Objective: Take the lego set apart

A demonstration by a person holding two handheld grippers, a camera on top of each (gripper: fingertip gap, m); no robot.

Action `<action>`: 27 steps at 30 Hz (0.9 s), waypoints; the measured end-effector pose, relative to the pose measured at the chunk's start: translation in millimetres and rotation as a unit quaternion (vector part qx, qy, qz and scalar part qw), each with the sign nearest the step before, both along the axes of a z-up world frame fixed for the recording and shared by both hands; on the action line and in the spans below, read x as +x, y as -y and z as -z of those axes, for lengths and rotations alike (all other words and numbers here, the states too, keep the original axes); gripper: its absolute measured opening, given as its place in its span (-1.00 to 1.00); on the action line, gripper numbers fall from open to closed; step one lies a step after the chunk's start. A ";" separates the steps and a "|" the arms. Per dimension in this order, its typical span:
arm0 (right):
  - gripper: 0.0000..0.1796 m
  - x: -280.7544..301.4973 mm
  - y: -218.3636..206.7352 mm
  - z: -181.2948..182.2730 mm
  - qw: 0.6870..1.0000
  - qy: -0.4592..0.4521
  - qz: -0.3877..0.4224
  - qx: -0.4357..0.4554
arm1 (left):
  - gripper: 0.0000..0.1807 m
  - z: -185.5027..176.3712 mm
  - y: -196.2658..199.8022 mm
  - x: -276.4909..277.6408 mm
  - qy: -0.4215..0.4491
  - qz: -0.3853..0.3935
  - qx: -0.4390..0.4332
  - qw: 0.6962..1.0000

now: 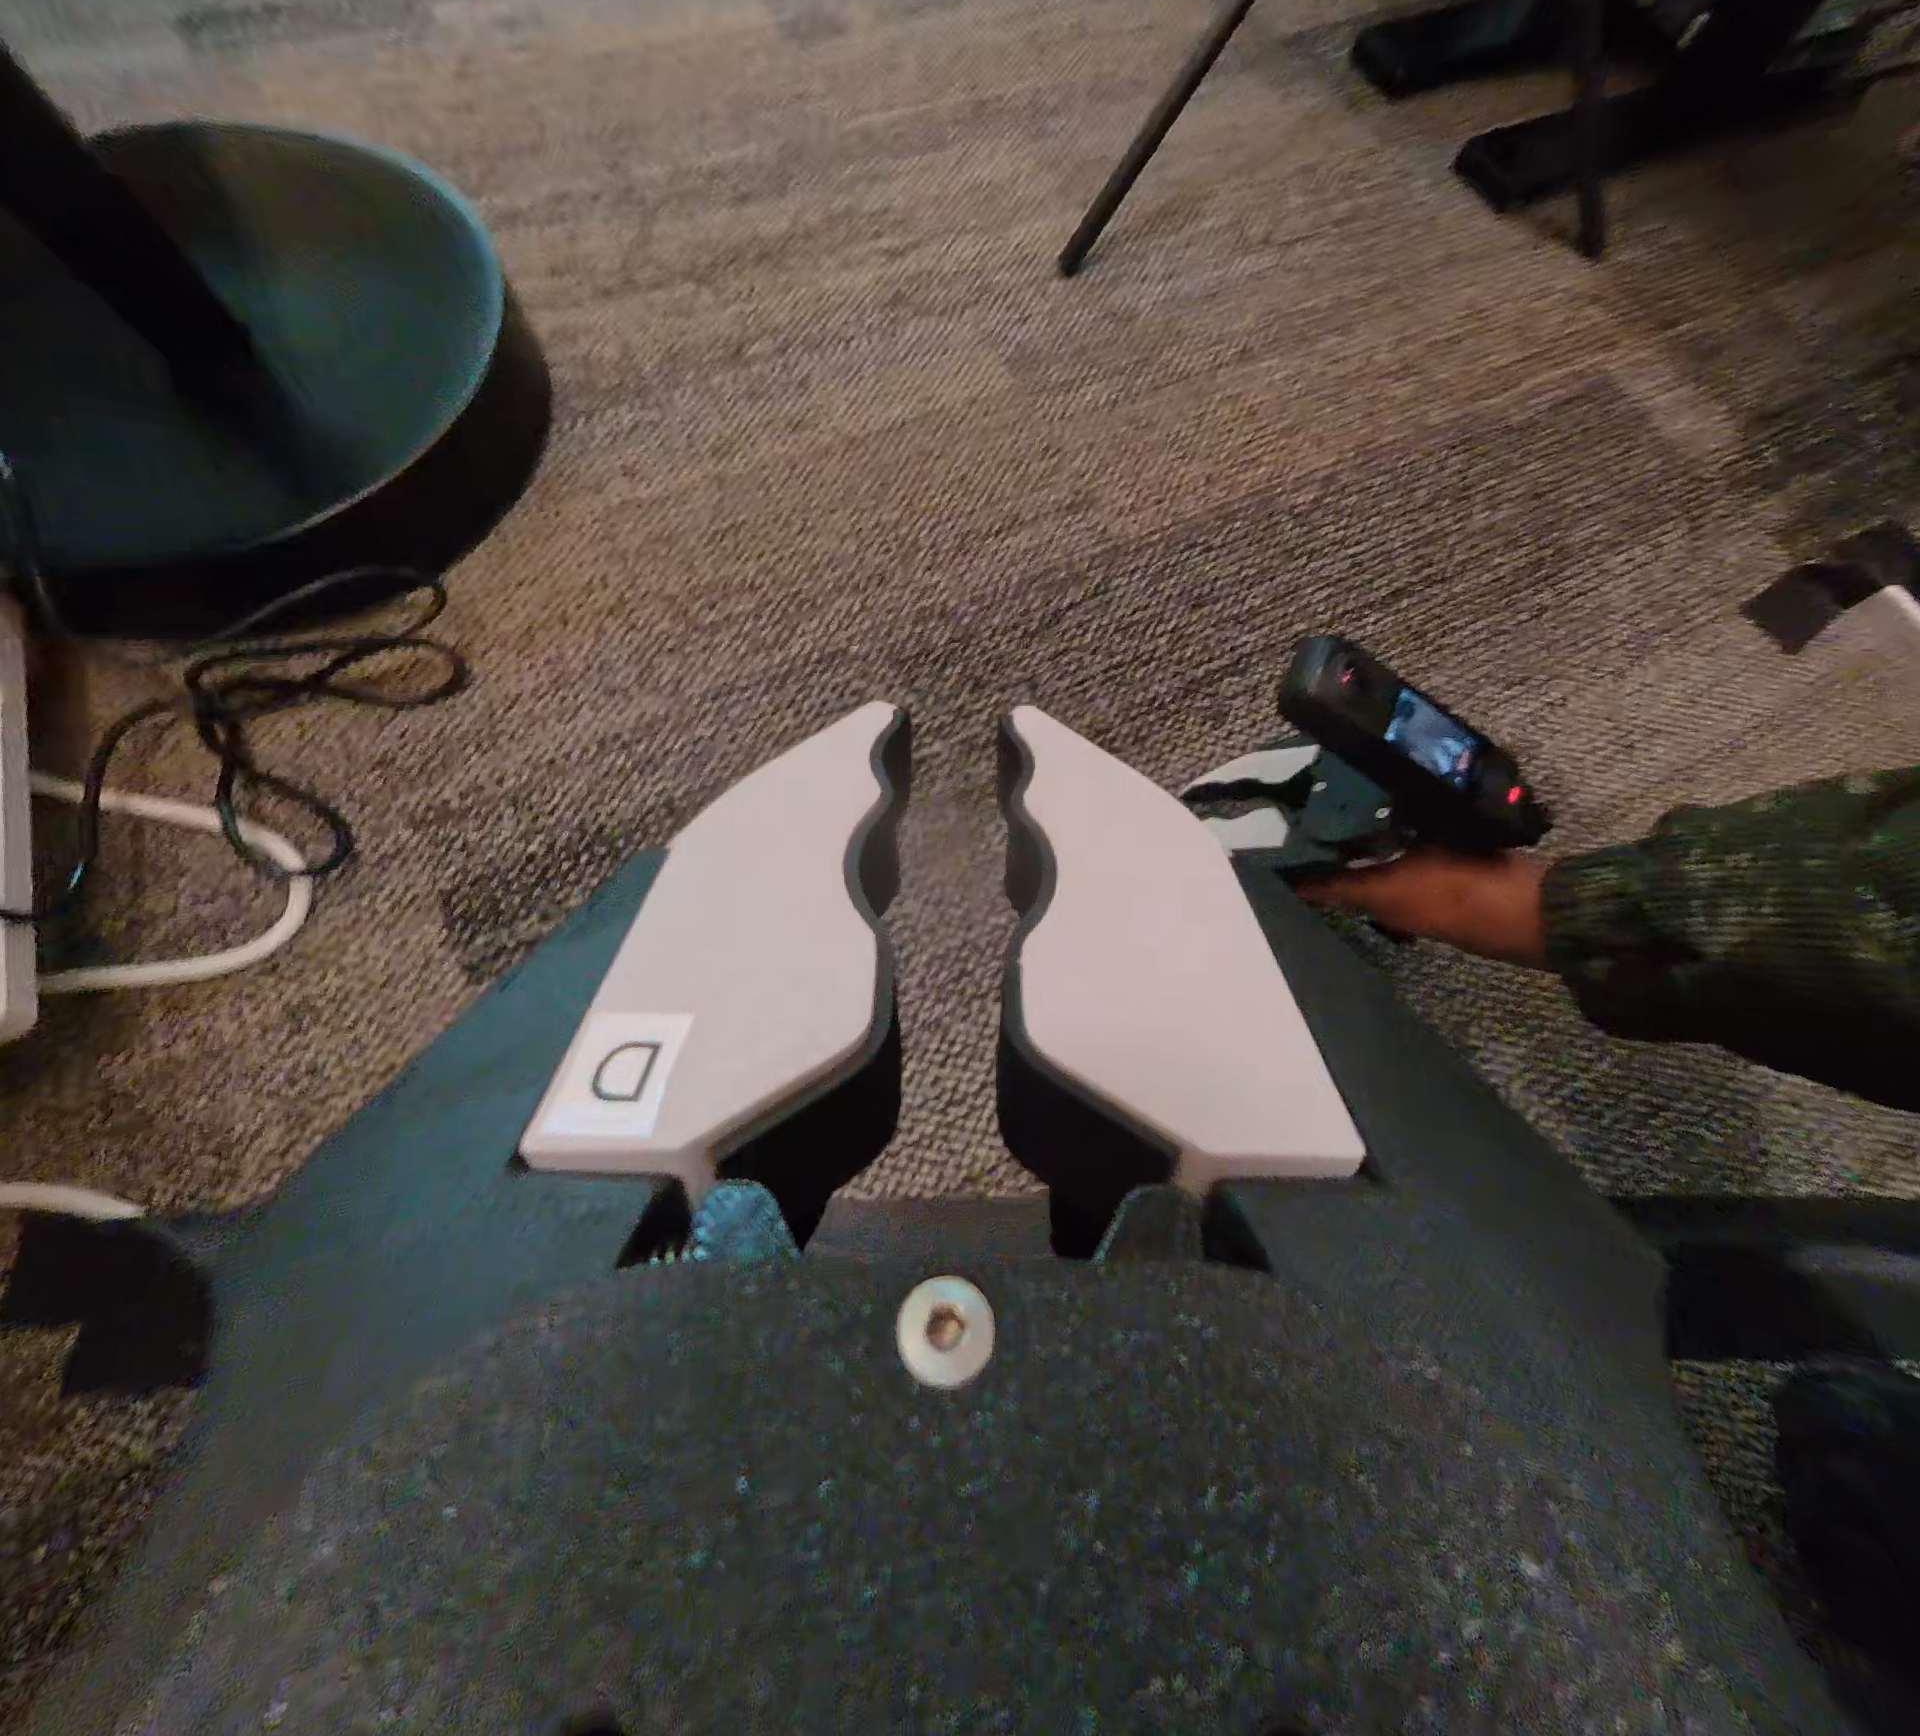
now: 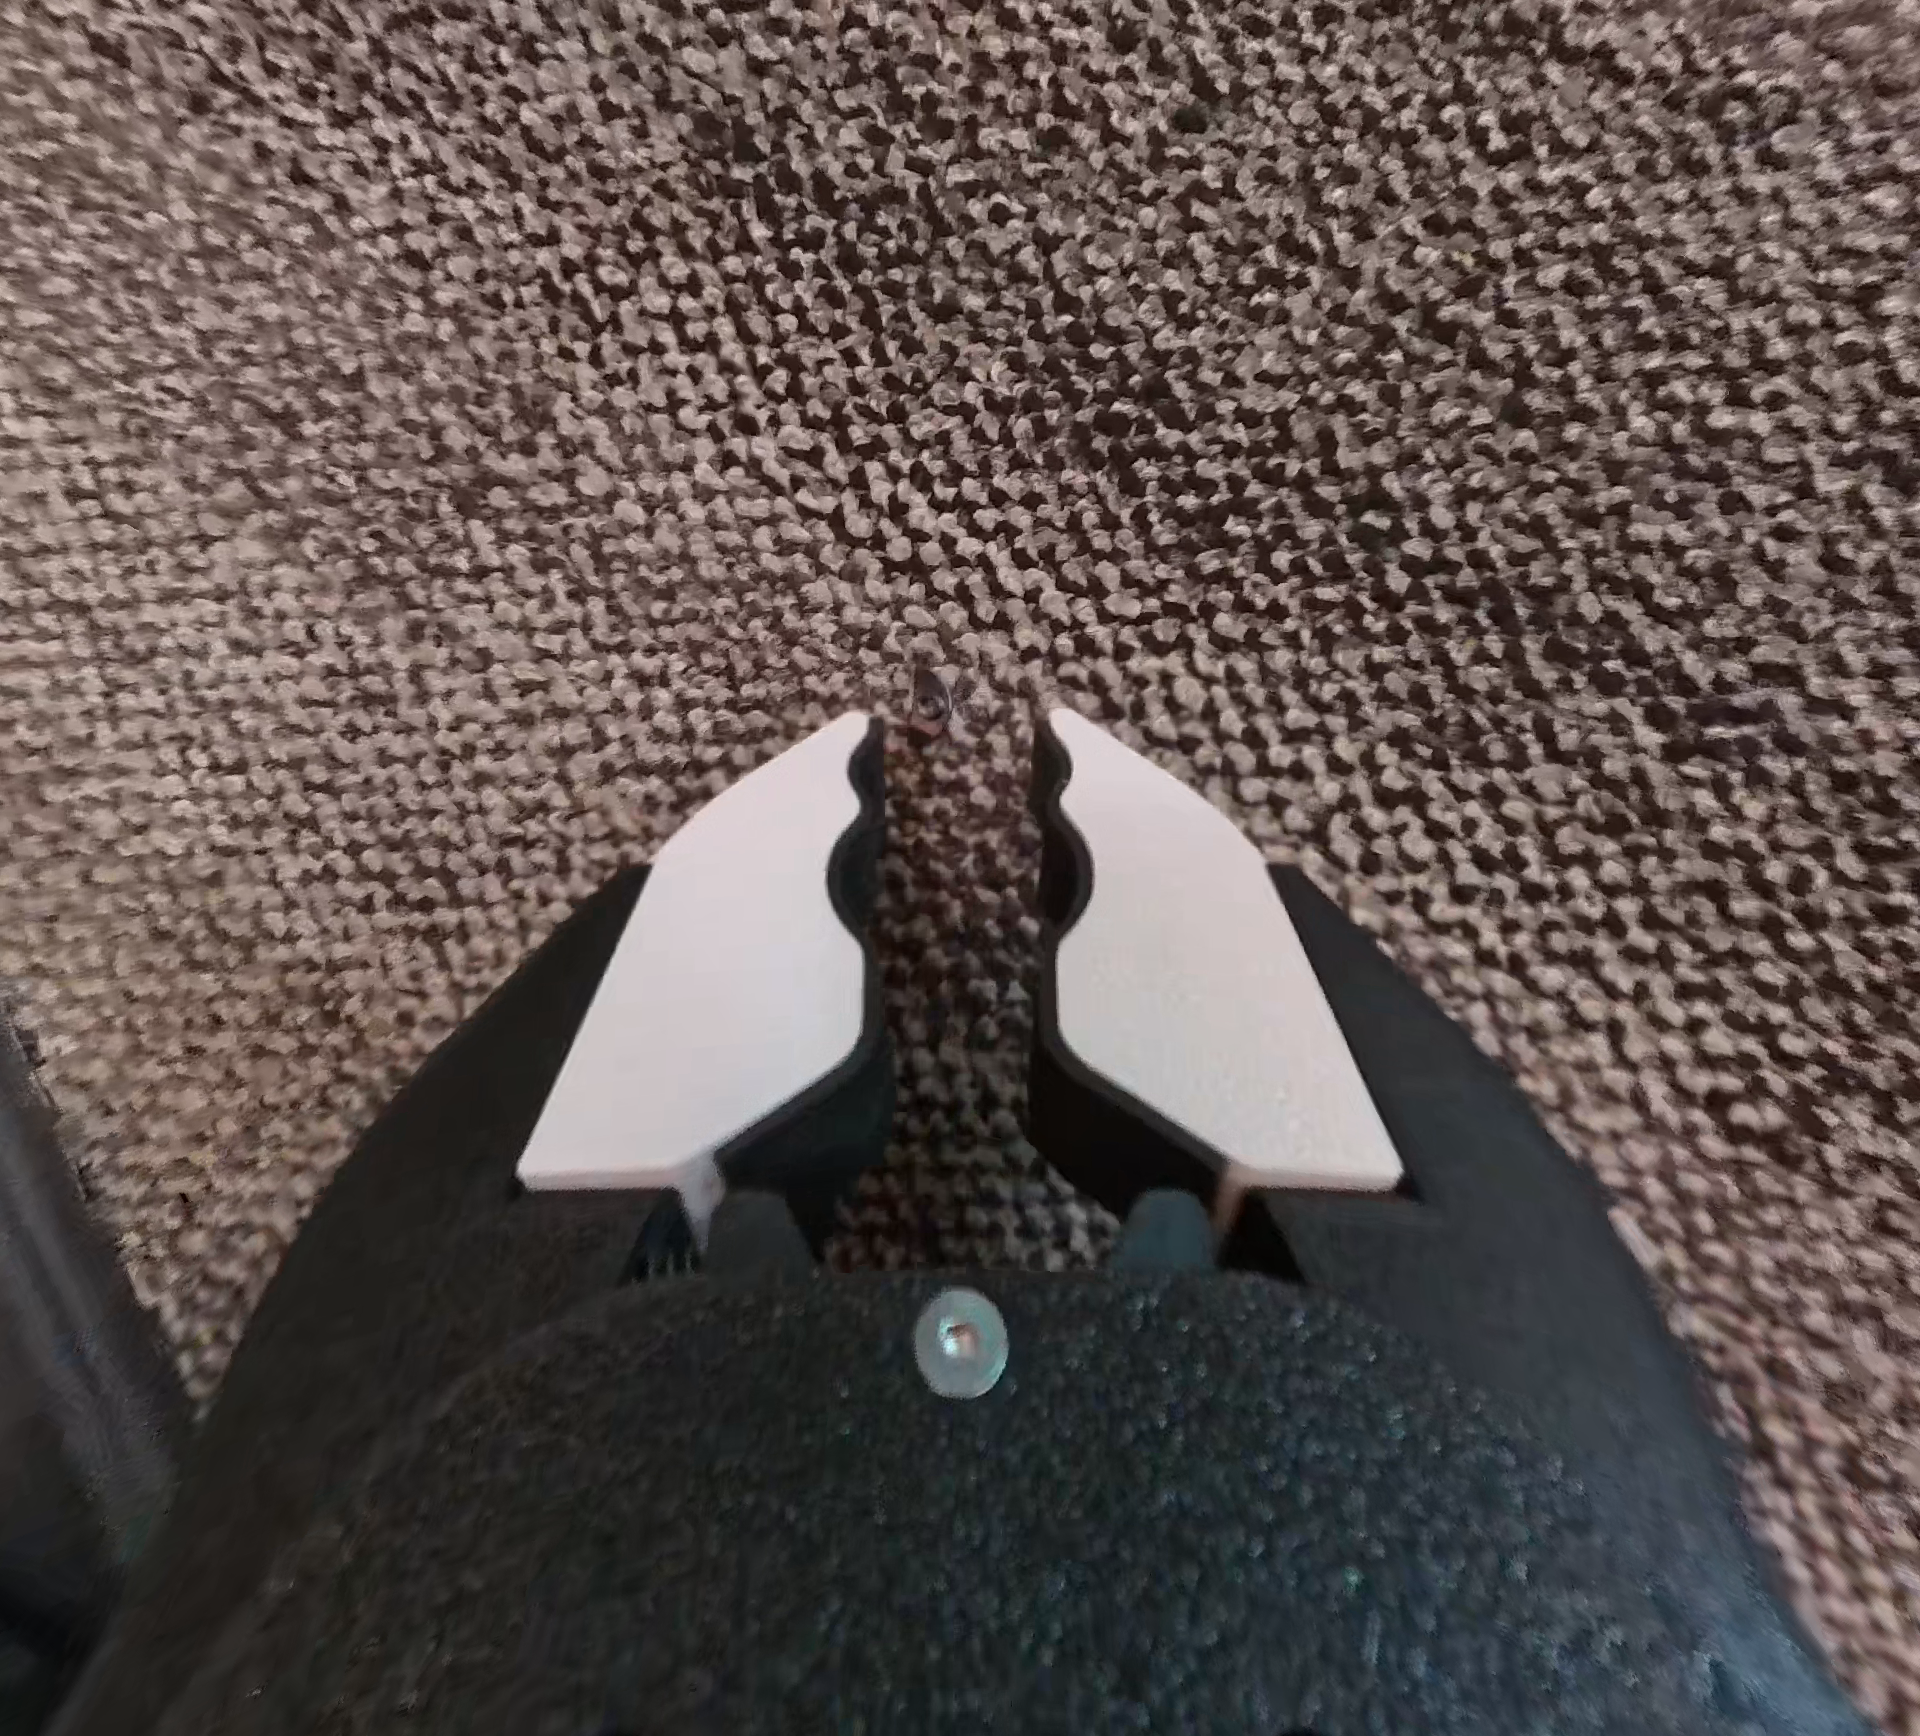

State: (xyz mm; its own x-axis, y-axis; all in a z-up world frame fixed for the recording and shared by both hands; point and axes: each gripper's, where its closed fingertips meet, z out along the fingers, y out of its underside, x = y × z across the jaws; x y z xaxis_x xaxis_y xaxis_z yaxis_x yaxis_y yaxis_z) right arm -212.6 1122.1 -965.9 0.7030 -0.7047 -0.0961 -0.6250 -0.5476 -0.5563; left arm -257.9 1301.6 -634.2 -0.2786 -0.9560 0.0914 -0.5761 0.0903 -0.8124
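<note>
left claw parted and empty over carpet, right claw parted, empty, close above carpet, black bin left

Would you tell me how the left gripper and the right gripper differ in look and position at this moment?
The left gripper has a white sticker on one finger; the right gripper shows none. The left looks across carpet toward a dark round base and cables; the right's view shows almost only carpet, close up. Both are open, holding nothing.
</note>
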 end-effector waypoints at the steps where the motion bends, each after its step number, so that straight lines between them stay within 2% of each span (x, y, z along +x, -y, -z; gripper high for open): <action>1: -0.71 -0.5 -0.7 4.9 1.000 -0.005 -0.002 -0.002 | -0.83 8.3 -8.5 -2.1 -0.003 -0.011 0.003 1.000; 7: -0.75 -0.9 -3.7 13.8 1.000 0.011 -0.011 -0.004 | -0.84 36.8 -24.4 -19.3 -0.028 -0.045 -0.009 0.999; 16: -0.83 -0.5 -8.3 14.3 0.998 0.040 -0.048 -0.018 | -0.83 40.5 -15.1 -25.8 -0.029 -0.037 -0.018 0.999; 27: -0.91 0.1 -7.4 14.8 0.998 0.030 -0.052 -0.013 | -0.83 39.3 0.4 -24.6 -0.026 -0.018 -0.025 0.999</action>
State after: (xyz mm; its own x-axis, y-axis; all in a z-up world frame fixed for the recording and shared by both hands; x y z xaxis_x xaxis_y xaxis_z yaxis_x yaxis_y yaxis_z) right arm -212.5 1129.5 -980.7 0.7761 -0.6298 -0.0335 -0.5300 -0.6225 -0.5758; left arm -282.5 1301.2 -673.4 -0.2378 -0.9593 0.1525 -0.6193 0.0288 -0.7846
